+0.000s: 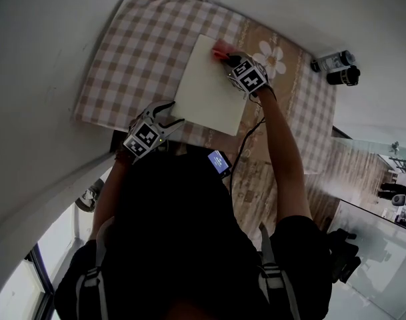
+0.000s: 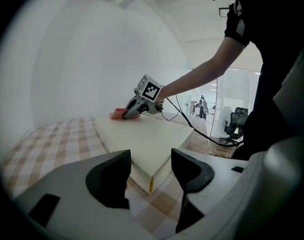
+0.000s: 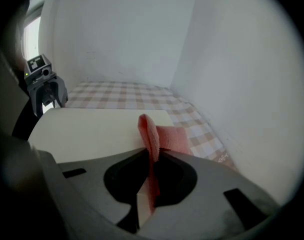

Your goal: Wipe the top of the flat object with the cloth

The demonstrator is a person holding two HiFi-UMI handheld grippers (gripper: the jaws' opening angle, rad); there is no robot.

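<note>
A cream flat board (image 1: pixel 209 85) lies on the checked tablecloth (image 1: pixel 136 52). My right gripper (image 1: pixel 224 57) is shut on a pink cloth (image 1: pixel 221 48) and presses it onto the board's far right corner. In the right gripper view the cloth (image 3: pixel 154 136) stands pinched between the jaws, over the board (image 3: pixel 92 129). My left gripper (image 1: pixel 171 114) is open at the board's near left corner, not touching it. In the left gripper view the board's corner (image 2: pixel 152 176) lies between the open jaws, with the right gripper (image 2: pixel 129 113) and cloth (image 2: pixel 117 115) beyond.
A flower print (image 1: pixel 271 55) marks the tablecloth right of the board. Two dark cylinders (image 1: pixel 337 69) lie on the floor at the far right. White walls close the table's left and far sides. A cable (image 1: pixel 246 139) trails from the right gripper.
</note>
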